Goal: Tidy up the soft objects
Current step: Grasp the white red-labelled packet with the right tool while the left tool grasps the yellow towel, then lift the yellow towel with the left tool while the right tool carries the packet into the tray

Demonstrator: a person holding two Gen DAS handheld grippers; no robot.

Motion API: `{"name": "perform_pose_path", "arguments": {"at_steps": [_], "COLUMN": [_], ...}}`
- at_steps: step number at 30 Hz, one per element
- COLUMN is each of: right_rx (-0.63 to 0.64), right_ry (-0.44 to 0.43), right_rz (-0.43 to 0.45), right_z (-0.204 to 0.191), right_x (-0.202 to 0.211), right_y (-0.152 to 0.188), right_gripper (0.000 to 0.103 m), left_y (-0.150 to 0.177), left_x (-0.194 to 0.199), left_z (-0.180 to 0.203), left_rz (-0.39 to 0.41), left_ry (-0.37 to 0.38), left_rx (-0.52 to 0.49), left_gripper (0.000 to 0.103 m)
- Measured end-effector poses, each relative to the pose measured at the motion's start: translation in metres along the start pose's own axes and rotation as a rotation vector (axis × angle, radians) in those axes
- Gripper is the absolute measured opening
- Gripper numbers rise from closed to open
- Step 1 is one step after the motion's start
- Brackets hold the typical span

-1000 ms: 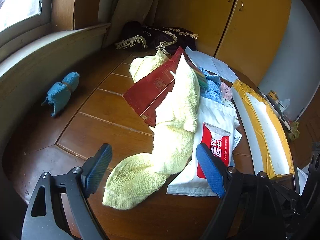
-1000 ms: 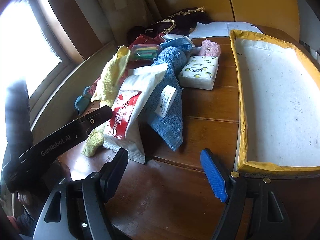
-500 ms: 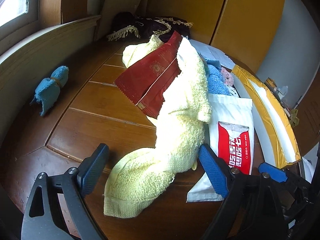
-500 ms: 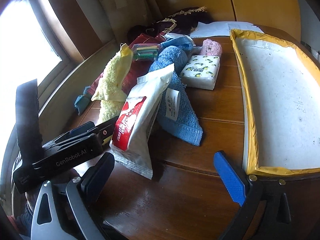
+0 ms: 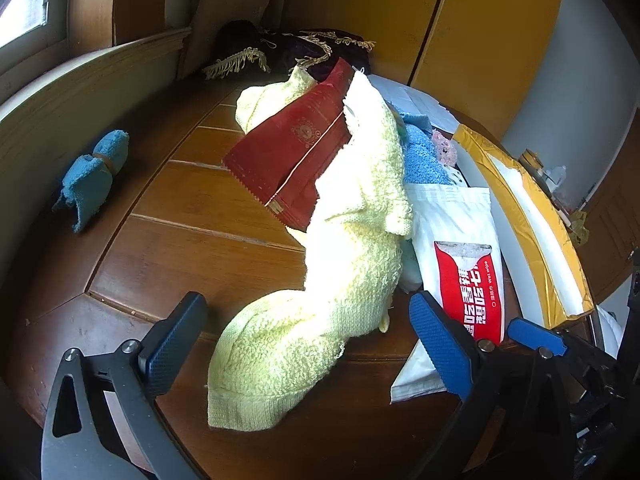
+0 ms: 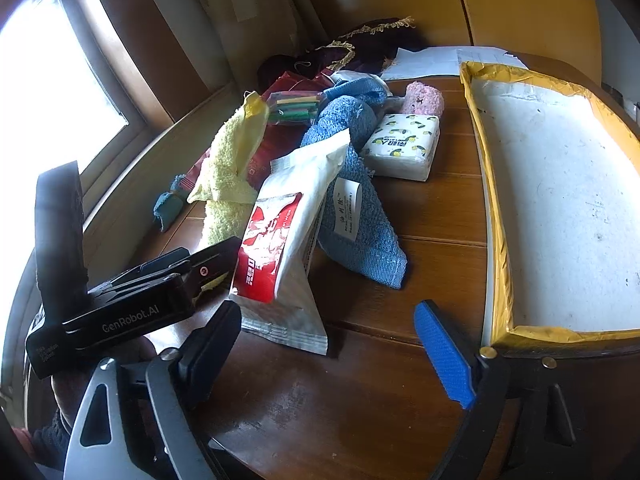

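Gaping wide, both grippers' fingers (image 5: 438, 344) (image 6: 444, 354); yellow-rimmed tray (image 6: 490, 184) bare beside heaped towels (image 5: 352, 240).

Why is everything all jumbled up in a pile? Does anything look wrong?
Yes. The yellow towel is flopped over the red packet, and the wet wipe pack leans tilted against the blue towel. The yellow-edged tray beside them holds nothing yet.

Bright window (image 6: 44, 92), yellow cupboards (image 5: 460, 20), prob. curtain.
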State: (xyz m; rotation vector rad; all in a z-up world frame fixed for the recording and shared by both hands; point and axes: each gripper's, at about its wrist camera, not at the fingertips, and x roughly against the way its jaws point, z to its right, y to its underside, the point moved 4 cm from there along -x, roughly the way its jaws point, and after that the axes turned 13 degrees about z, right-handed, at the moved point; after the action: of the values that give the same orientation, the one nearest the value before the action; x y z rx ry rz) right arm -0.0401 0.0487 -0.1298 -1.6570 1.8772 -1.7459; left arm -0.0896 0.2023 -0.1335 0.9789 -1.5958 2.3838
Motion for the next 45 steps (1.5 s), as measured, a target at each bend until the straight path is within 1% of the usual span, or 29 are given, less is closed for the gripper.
{"name": "perform_pose_path", "arguments": {"at_steps": [2, 4, 7, 9, 11, 12, 14, 16, 19, 21, 23, 24, 26, 27, 28, 29, 30, 31, 32, 34, 38, 40, 43, 45], "right_rx": [-0.024, -0.026, -0.023, -0.016, -0.006, -0.005, -0.005, -0.003, 0.001, 0.008, 0.02, 0.019, 0.014, 0.016, 0.022, 0.026, 0.024, 0.018, 0.02, 0.033, 0.034, 0.054, 0.089, 0.102], "right_ry": [-0.021, -0.03, -0.055, -0.056, -0.055, -0.055, -0.06, -0.062, -0.07, -0.081, -0.083, -0.081, -0.081, -0.081, -0.074, -0.068, -0.064, -0.067, -0.062, -0.049, -0.065, -0.073, -0.086, -0.103], "right_rz": [0.006, 0.026, 0.065, 0.081, 0.093, 0.095, 0.089, 0.079, 0.077, 0.068, 0.048, 0.034, 0.008, 0.0, -0.007, -0.011, -0.009, -0.006, -0.004, 0.007, 0.017, 0.05, 0.112, 0.139], "right_z": [0.0, 0.0, -0.004, -0.007, -0.008, -0.007, -0.007, -0.008, -0.011, -0.014, -0.018, -0.019, -0.019, -0.02, -0.019, -0.019, -0.018, -0.016, -0.015, -0.011, -0.01, -0.014, -0.021, -0.026], "right_x": [0.002, 0.005, 0.014, 0.017, 0.02, 0.02, 0.017, 0.012, 0.004, -0.003, -0.012, -0.016, -0.025, -0.028, -0.031, -0.032, -0.031, -0.029, -0.025, -0.018, -0.004, 0.006, 0.024, 0.031], "right_y": [-0.001, -0.004, -0.009, -0.012, -0.015, -0.017, -0.019, -0.022, -0.026, -0.028, -0.028, -0.027, -0.024, -0.022, -0.02, -0.018, -0.017, -0.016, -0.015, -0.013, -0.004, -0.003, -0.005, -0.008], "right_gripper": [0.079, 0.078, 0.076, 0.075, 0.075, 0.075, 0.074, 0.071, 0.07, 0.069, 0.066, 0.063, 0.056, 0.05, 0.045, 0.042, 0.038, 0.035, 0.035, 0.033, 0.031, 0.03, 0.029, 0.029], "left_y": [-0.002, -0.005, -0.013, -0.016, -0.017, -0.018, -0.019, -0.02, -0.025, -0.027, -0.03, -0.032, -0.035, -0.035, -0.034, -0.032, -0.029, -0.026, -0.024, -0.023, -0.021, -0.02, -0.021, -0.022], "left_x": [0.007, 0.015, 0.026, 0.028, 0.027, 0.025, 0.024, 0.025, 0.027, 0.027, 0.024, 0.022, 0.014, 0.009, 0.003, -0.002, -0.008, -0.012, -0.013, -0.009, -0.005, -0.002, 0.004, 0.01], "left_z": [-0.002, 0.0, 0.003, 0.004, 0.003, 0.002, 0.002, 0.003, 0.005, 0.007, 0.007, 0.006, 0.008, 0.01, 0.012, 0.013, 0.014, 0.014, 0.013, 0.012, 0.015, 0.016, 0.015, 0.015], "left_rz": [0.017, 0.044, 0.08, 0.079, 0.066, 0.056, 0.045, 0.047, 0.064, 0.079, 0.083, 0.077, 0.054, 0.041, 0.028, 0.011, -0.012, -0.035, -0.042, -0.025, -0.018, -0.014, -0.021, -0.022], "left_ry": [0.033, 0.068, 0.098, 0.099, 0.104, 0.105, 0.113, 0.124, 0.142, 0.13, 0.12, 0.13, 0.147, 0.148, 0.143, 0.133, 0.123, 0.119, 0.123, 0.128, 0.125, 0.124, 0.166, 0.198], "left_rx": [0.037, 0.05, 0.049, 0.044, 0.052, 0.057, 0.065, 0.068, 0.056, 0.029, 0.019, 0.027, 0.028, 0.015, 0.002, -0.012, -0.022, -0.022, -0.01, 0.003, -0.02, -0.019, 0.014, 0.044], "left_gripper": [0.096, 0.096, 0.095, 0.095, 0.088, 0.087, 0.083, 0.083, 0.083, 0.083, 0.083, 0.082, 0.078, 0.076, 0.068, 0.058, 0.052, 0.042, 0.042, 0.042, 0.041, 0.041, 0.04, 0.04]}}
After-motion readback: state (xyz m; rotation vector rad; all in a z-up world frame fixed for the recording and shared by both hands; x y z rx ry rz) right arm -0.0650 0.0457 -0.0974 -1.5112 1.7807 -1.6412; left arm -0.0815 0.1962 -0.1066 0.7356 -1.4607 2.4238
